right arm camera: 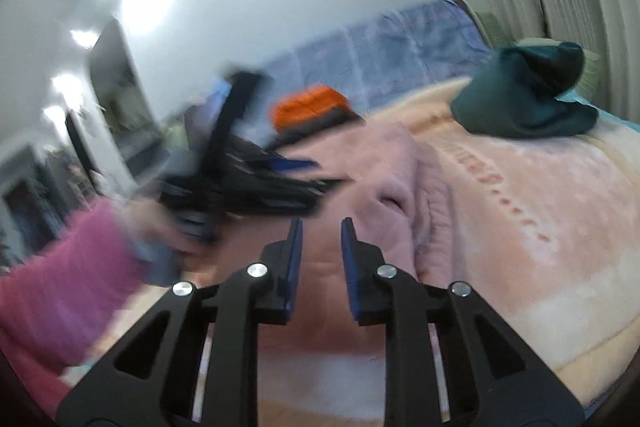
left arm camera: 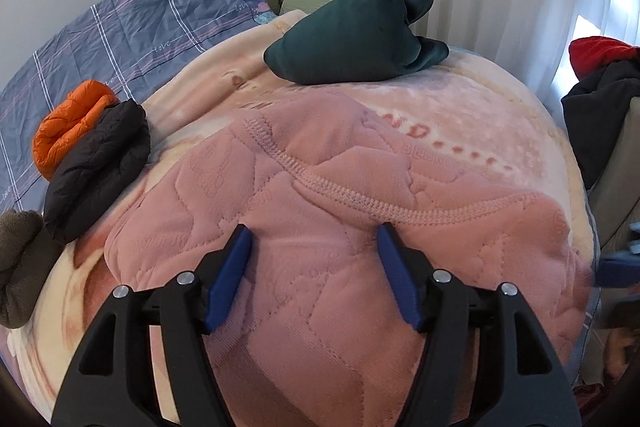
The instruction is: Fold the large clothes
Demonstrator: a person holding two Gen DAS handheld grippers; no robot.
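Left hand-held gripper (left arm camera: 314,239) poised over the pink quilted garment (left arm camera: 328,211), blue pads spread wide, nothing between them. Right hand-held gripper (right arm camera: 320,227) raised above the same garment, jaws narrowed to a small gap and holding nothing. The garment lies bunched on a peach blanket (left arm camera: 472,115) covering the bed, near a folded teal garment (left arm camera: 352,35) and an orange-and-grey jacket (left arm camera: 92,155).

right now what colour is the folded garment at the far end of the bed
Dark teal green, a plain folded garment with no pattern; it shows best in the left wrist view.
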